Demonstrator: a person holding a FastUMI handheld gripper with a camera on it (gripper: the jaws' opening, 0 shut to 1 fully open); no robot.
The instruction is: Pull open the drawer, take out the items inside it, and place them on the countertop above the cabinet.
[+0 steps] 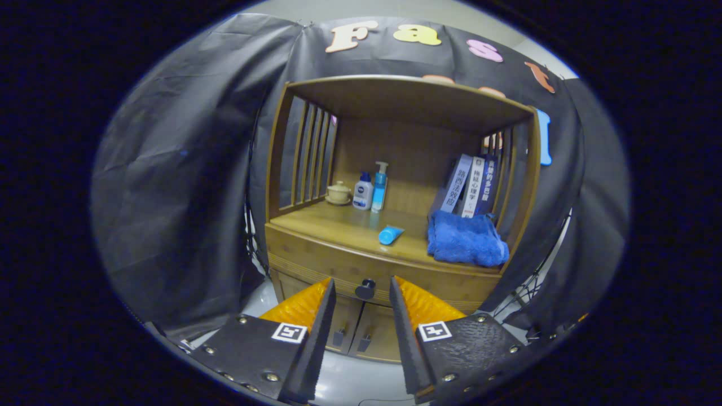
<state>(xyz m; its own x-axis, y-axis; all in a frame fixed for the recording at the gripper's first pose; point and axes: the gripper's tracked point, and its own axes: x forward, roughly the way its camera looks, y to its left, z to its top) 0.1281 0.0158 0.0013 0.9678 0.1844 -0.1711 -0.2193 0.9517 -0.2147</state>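
A wooden cabinet stands ahead, with a drawer (316, 265) under its countertop (338, 225). The drawer front is flush with the cabinet and carries a dark round knob (365, 289). My gripper (362, 285) is open, its two fingers to either side of the knob and short of it, with nothing between them. On the countertop lie a blue tube (390, 234) near the front and a folded blue towel (466, 239) to the right. What is inside the drawer is hidden.
At the back of the countertop stand a small lidded pot (339, 193), a white bottle (362, 193) and a blue pump bottle (379, 187); several books (471, 185) lean behind the towel. Two small doors (361, 330) with dark handles sit below the drawer. A shelf roof (406, 98) overhangs the countertop.
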